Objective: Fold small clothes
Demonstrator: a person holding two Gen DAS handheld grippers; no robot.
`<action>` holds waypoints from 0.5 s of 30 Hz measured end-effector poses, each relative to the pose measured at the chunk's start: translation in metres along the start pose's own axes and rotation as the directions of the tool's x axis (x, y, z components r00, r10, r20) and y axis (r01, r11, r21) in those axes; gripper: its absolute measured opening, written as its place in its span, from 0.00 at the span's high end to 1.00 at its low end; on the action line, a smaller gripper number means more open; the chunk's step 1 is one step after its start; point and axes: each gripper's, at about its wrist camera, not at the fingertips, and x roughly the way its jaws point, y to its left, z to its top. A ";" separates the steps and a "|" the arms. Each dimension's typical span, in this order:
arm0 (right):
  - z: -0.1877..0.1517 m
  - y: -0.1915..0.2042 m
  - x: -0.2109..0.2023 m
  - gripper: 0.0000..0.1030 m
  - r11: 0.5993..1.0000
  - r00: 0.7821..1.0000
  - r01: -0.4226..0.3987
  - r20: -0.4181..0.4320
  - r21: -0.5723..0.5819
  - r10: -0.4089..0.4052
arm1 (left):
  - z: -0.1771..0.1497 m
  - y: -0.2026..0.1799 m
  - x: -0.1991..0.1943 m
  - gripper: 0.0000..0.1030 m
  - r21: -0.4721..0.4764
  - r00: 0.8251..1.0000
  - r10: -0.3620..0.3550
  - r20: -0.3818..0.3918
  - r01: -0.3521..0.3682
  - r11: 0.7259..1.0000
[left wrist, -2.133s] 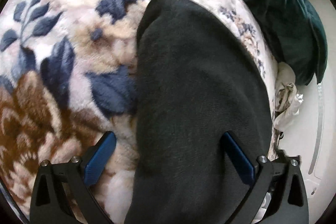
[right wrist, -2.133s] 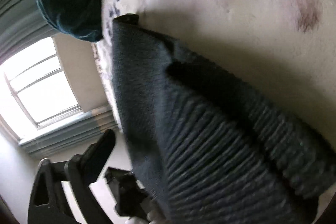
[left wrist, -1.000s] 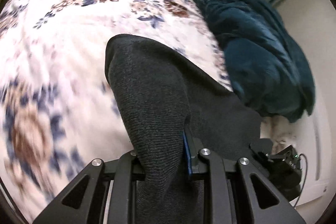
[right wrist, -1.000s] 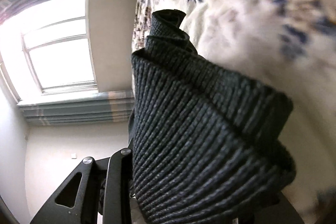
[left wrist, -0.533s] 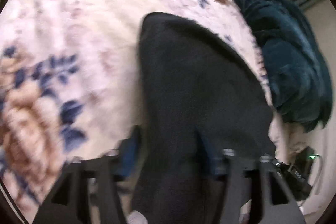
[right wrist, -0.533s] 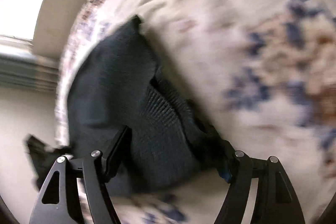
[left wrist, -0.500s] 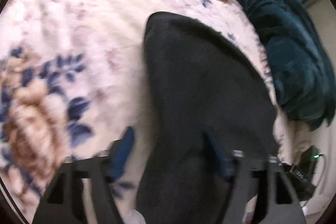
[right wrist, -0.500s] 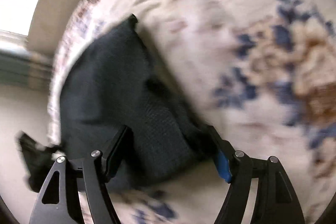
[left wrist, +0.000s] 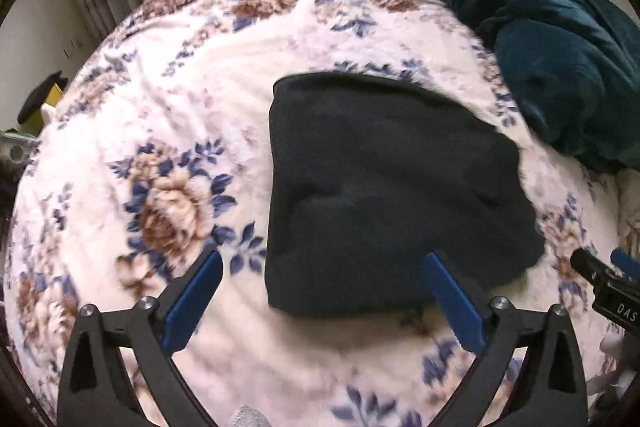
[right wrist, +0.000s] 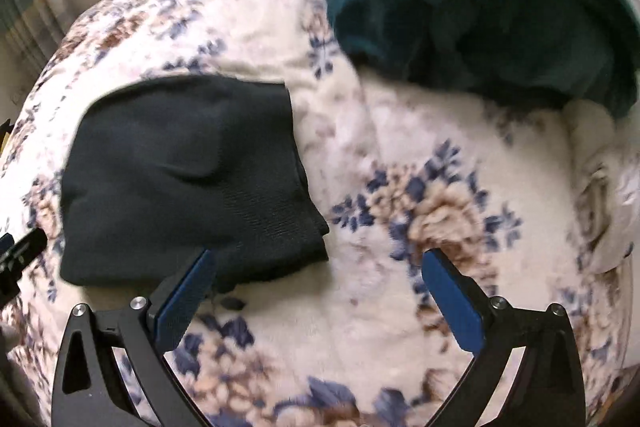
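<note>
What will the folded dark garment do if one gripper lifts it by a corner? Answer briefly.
The dark garment is probably floppy: it dents and sags into the blanket. Lifted by one corner, its folded layers, visible at the edge in the right wrist view, would likely fall open. It looks light and unlikely to slide.

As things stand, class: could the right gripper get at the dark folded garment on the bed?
Probably yes. The right gripper is open and empty, and the dark garment lies flat on the floral blanket just ahead to its left, nothing lying over it.
</note>
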 end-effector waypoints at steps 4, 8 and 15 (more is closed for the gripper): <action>-0.009 0.014 -0.070 0.00 1.000 0.999 0.003 0.052 -0.016 -0.002 | -0.006 -0.005 -0.045 0.00 -0.003 1.000 0.005 0.030 -0.005 1.000; -0.023 0.012 -0.135 0.00 1.000 0.995 -0.003 0.096 -0.017 0.005 | -0.007 -0.013 -0.086 0.00 0.000 0.998 0.013 0.063 -0.013 1.000; -0.050 0.004 -0.250 0.00 1.000 0.986 -0.009 0.165 -0.010 0.011 | -0.025 -0.023 -0.179 0.00 0.025 0.990 0.024 0.138 -0.028 0.999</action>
